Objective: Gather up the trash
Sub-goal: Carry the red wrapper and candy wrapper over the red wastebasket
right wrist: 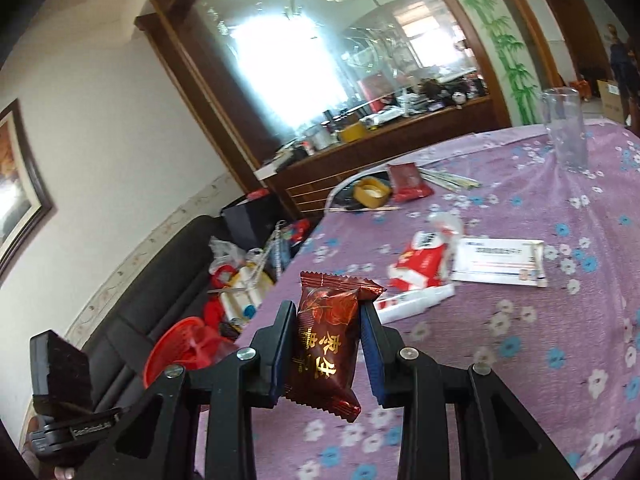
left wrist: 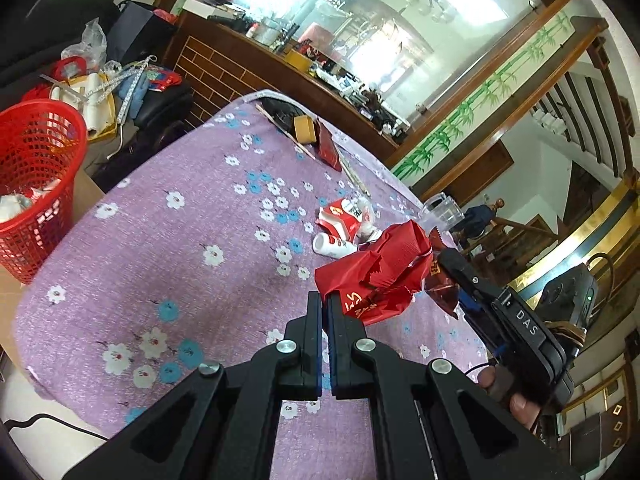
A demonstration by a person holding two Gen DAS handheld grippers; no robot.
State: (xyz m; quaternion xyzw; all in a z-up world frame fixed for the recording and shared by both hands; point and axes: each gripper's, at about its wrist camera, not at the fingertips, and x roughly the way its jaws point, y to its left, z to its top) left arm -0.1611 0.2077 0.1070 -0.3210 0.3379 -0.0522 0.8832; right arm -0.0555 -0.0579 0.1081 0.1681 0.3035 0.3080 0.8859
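Right wrist: right tongs [right wrist: 327, 336] clamp dark snack packet [right wrist: 326, 344]; left tongs [left wrist: 324, 300] pinch crumpled red wrapper [left wrist: 376, 276].

This is a lived-in home, a sitting or dining room. A purple flower-printed cloth covers the tabletop [left wrist: 168, 248]. Behind it a dark wooden sideboard [left wrist: 224, 64] crowded with household bits carries a large arched mirror [right wrist: 320, 48]. A wooden staircase banister [left wrist: 580, 112] rises beside green bamboo wall painting [left wrist: 480, 108], and a dark sofa [right wrist: 160, 280] holds clutter.
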